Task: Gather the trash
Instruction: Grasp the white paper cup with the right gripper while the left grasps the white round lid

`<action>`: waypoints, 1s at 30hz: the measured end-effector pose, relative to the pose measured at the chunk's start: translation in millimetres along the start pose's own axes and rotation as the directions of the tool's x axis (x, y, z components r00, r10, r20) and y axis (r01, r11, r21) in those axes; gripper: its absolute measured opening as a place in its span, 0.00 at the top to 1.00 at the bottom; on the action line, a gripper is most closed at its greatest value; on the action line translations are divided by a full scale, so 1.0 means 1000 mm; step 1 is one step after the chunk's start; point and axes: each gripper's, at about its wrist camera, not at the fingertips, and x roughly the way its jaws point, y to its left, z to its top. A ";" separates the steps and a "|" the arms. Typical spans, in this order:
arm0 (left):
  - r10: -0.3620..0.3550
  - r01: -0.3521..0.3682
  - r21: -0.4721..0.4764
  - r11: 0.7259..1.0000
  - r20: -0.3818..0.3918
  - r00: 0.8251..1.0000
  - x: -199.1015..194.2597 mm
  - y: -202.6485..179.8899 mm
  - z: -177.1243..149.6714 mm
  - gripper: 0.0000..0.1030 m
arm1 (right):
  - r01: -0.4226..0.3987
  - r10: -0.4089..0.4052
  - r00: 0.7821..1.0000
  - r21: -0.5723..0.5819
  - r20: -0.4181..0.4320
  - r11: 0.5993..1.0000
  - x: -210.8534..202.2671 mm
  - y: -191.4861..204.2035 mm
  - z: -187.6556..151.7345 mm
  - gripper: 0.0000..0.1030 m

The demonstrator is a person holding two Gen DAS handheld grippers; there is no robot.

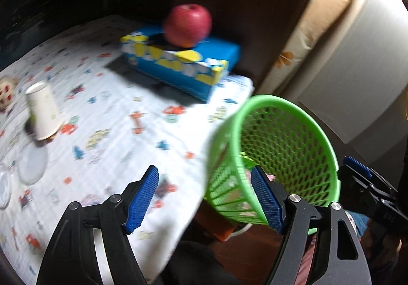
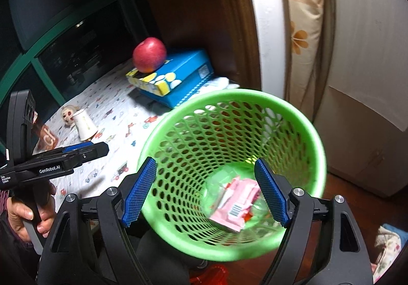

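The paper cup [image 1: 43,113] near the bench's left edge looks light and easily crushed, so the spread, empty left gripper [image 1: 205,199] should pinch its wall gently.

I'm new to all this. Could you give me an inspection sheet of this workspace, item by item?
Surface: table under a white cloth printed with small cartoons.
Job's things: green mesh basket beside the table edge, holding a pink wrapper and clear plastic.
Clutter: red apple on a blue tissue box; paper cup upside down; small doll.
Grippers: left gripper and right gripper both open, holding nothing.
Cables: nothing seen.
Surroundings: dark wood panel, floral cushion, white cabinet.
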 end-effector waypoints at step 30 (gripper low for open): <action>0.425 -0.431 -0.271 0.861 -0.081 0.901 -0.062 0.312 -0.050 0.11 | -0.250 0.205 0.962 -0.278 -0.183 0.928 0.104 0.208 0.018 0.23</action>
